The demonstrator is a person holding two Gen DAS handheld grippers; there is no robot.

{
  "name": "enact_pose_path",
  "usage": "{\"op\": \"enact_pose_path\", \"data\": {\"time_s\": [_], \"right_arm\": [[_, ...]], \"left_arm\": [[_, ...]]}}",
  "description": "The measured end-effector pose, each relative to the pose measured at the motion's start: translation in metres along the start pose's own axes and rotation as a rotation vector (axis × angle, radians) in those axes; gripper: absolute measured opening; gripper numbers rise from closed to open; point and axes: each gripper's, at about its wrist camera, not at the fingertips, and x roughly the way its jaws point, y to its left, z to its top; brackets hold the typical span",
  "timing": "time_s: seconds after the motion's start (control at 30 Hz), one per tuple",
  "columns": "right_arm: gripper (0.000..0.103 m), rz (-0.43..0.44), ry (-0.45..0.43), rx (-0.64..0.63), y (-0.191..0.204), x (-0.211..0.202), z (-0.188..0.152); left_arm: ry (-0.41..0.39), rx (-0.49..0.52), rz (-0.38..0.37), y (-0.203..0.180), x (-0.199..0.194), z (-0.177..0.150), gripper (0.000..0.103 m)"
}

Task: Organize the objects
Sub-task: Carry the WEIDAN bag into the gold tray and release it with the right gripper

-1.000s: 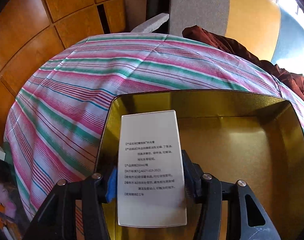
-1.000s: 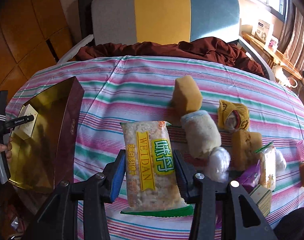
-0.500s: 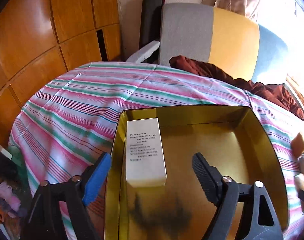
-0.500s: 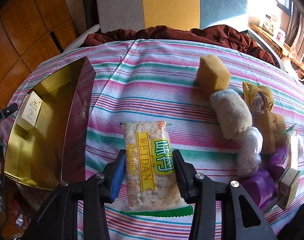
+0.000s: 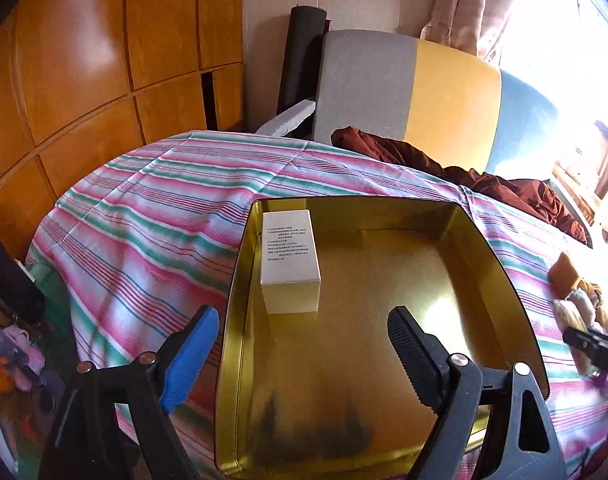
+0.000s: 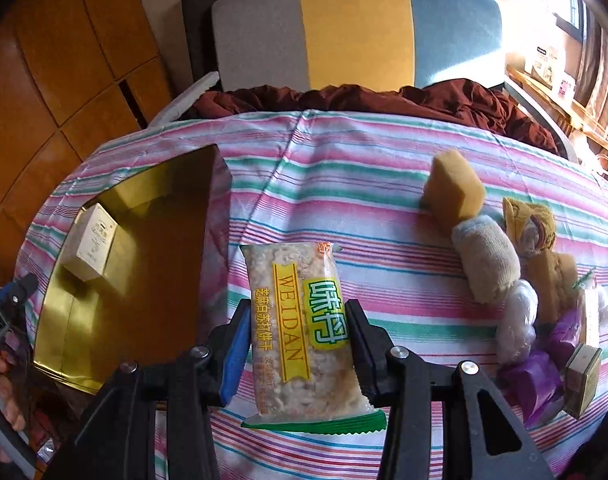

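Note:
A gold tin box (image 5: 499, 264) sits on the striped tablecloth at the table's left side; it also shows in the right wrist view (image 6: 64, 320). A white carton (image 5: 290, 256) with printed text lies inside it against the left wall, also seen in the right wrist view (image 6: 91, 249). My left gripper (image 5: 300, 340) is open and empty, above the tin's near part. My right gripper (image 6: 300, 344) is shut on a WEIDAN cracker packet (image 6: 304, 320), held above the cloth just right of the tin.
On the right of the table lie a yellow sponge (image 6: 453, 190), a rolled beige sock (image 6: 485, 260), a yellow cloth bundle (image 6: 529, 220), purple packets (image 6: 539, 368) and a small box (image 6: 581, 376). A sofa (image 6: 355, 28) with a brown blanket (image 6: 383, 98) stands behind the table.
My left gripper opened, let go of the white carton in the tin and drew back. My right gripper carried the cracker packet leftward toward the tin.

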Motion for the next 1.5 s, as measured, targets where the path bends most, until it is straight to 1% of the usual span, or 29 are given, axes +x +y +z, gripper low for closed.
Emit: {"op": "enact_pose_path", "data": {"time_s": [0.1,0.2,0.43,0.6,0.8,1.03,1.17,1.33,1.4,1.5], "right_arm": [[0.046,0.056,-0.008,-0.045,0.027,-0.002,0.008],[0.046,0.102,0.003,-0.095,0.056,0.003,0.011],[0.046,0.183,0.068,-0.181,0.111,0.026,0.005],[0.046,0.216,0.118,-0.212,0.139,0.047,-0.001],[0.046,0.262,0.177,-0.199,0.165,0.072,0.002],[0.046,0.279,0.230,-0.208,0.197,0.092,-0.003],[0.046,0.272,0.253,-0.250,0.215,0.099,-0.012],[0.053,0.264,0.227,-0.304,0.231,0.094,-0.021],[0.060,0.256,0.205,-0.330,0.233,0.088,-0.022],[0.062,0.233,0.152,-0.366,0.236,0.077,-0.024]], "left_arm": [[0.004,-0.015,0.002,0.006,-0.003,-0.005,0.087],[0.012,-0.032,0.012,0.015,-0.004,-0.010,0.087],[0.021,-0.073,0.054,0.042,-0.005,-0.020,0.087],[0.015,-0.107,0.068,0.057,-0.011,-0.023,0.087],[0.010,-0.126,0.085,0.069,-0.016,-0.026,0.087],[0.022,-0.155,0.112,0.085,-0.015,-0.032,0.088],[0.024,-0.175,0.122,0.093,-0.015,-0.034,0.088],[0.028,-0.199,0.141,0.104,-0.014,-0.036,0.088],[0.025,-0.205,0.146,0.107,-0.015,-0.036,0.088],[0.025,-0.216,0.157,0.111,-0.015,-0.036,0.088]]}}
